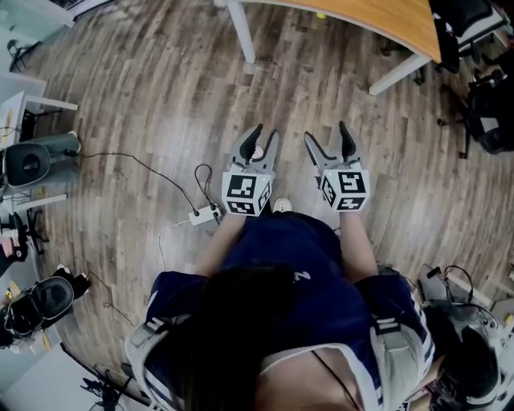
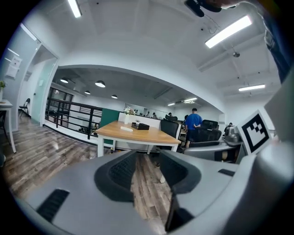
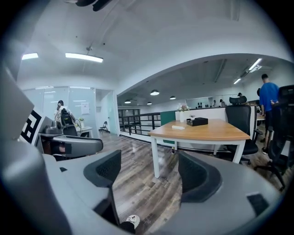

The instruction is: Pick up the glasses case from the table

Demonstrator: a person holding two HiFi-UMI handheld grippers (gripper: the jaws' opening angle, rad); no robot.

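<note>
The person is holding both claws out level over the grey-brown plank floor (image 1: 144, 96), well apart from the wooden-topped, white-legged counter (image 1: 361, 16), which the head view's 12 to 1 o'clock edge is cutting off, so whatever is lying on it is out of frame there. The left claw (image 1: 263, 138) is keeping only a narrow gap between its jaws, with nothing but floor showing through it. The right claw (image 1: 327, 136) is standing wide apart and empty. In the left gripper view the counter (image 2: 138, 134) is sitting far off at 12 o'clock above the jaws. A small white oblong glasses case (image 2: 126, 129) appears to be lying flat on it just beside a black box (image 2: 142, 126), though it is too small to make out for sure. The right gripper view is showing the same pair, the case (image 3: 178, 127) at 10 o'clock of the box (image 3: 197, 121). Dark hair and a navy shirt are hiding most of the person's arms from above.
</note>
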